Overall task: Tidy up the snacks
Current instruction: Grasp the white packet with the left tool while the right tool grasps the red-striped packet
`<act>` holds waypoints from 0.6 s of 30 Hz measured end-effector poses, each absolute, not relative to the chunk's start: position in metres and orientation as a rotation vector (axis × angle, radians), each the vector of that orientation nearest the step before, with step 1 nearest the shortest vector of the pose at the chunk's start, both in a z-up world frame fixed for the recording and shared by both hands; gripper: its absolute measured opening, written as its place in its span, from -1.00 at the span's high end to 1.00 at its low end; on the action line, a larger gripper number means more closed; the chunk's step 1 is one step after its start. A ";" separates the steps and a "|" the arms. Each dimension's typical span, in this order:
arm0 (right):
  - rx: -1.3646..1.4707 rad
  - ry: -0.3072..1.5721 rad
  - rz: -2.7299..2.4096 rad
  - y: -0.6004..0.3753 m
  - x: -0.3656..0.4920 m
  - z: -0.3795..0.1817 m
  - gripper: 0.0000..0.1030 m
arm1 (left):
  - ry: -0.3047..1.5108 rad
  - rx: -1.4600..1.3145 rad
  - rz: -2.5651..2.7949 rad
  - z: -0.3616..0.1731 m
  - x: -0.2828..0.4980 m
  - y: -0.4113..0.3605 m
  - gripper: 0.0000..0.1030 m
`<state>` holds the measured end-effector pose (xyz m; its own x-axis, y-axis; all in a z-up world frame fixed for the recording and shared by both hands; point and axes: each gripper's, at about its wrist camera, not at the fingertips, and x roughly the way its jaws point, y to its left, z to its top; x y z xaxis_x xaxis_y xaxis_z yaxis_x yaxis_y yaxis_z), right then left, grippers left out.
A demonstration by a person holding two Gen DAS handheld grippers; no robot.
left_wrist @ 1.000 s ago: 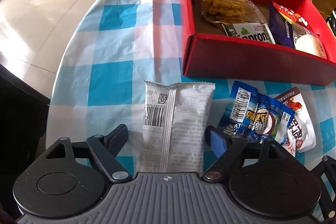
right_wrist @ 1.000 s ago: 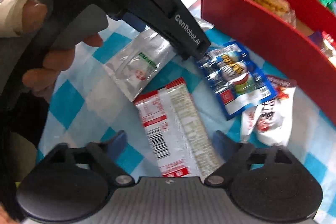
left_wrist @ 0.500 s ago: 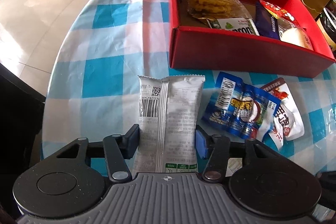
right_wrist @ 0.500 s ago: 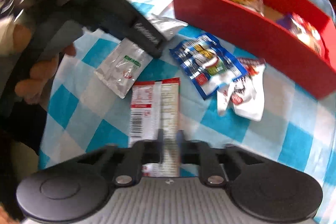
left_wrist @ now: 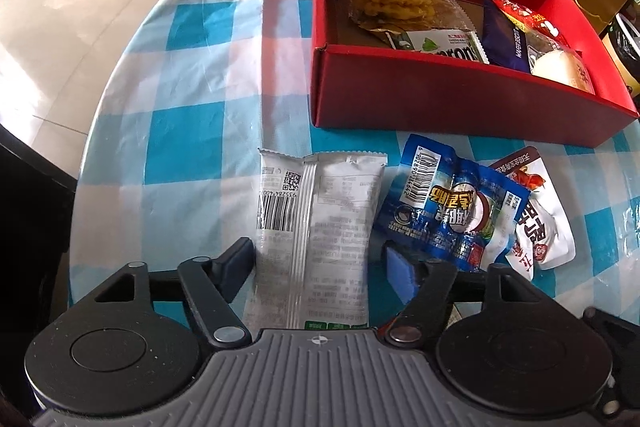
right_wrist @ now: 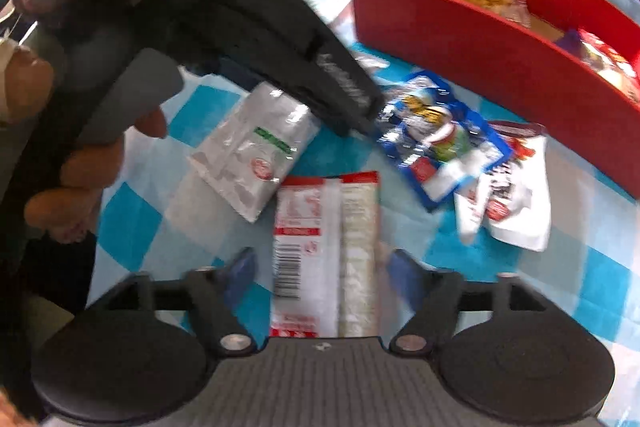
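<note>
A silver snack packet (left_wrist: 320, 211) lies flat on the checked cloth between the fingers of my left gripper (left_wrist: 320, 259). Its jaws are opening; the right pad stands clear of the packet. A red-and-white packet (right_wrist: 324, 227) lies between the fingers of my right gripper (right_wrist: 322, 267), whose jaws are opening too, with gaps on both sides. The red box (left_wrist: 440, 99) behind holds several snacks, among them a cracker pack (left_wrist: 392, 3). The right wrist view shows the same box (right_wrist: 480, 43) at the upper right.
A blue packet (left_wrist: 448, 211) and a white-and-red packet (left_wrist: 536, 223) lie right of the silver one, before the box. The hand (right_wrist: 80, 163) holding the left gripper fills the right wrist view's upper left. The table edge (left_wrist: 92, 147) drops to the floor at left.
Half a second ago both grippers had closed in on their packets; both now stand wider again. The packets still lie on the cloth.
</note>
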<state>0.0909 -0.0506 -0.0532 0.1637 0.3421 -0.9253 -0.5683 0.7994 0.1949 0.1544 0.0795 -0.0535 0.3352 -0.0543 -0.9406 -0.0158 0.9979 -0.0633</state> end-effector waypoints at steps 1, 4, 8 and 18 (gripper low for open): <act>-0.221 1.241 0.672 -0.047 0.088 -0.057 -0.89 | 1.229 -0.059 -0.022 -0.055 0.155 0.080 -0.60; -0.374 1.191 0.646 -0.029 0.073 -0.060 -0.80 | 1.226 -0.025 0.000 -0.060 0.157 0.082 -0.75; -0.355 1.182 0.597 -0.043 0.077 -0.048 0.10 | 1.219 -0.036 -0.007 -0.059 0.155 0.085 -0.63; -0.258 1.175 0.516 -0.075 0.082 -0.030 0.18 | 1.198 -0.074 -0.065 -0.042 0.141 0.085 -0.14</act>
<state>0.0817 -0.0751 -0.0302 0.2878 0.2497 -0.9246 -0.5120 0.8560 0.0718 0.1414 0.0846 -0.0416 0.3626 -0.0901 -0.9276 0.0116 0.9957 -0.0922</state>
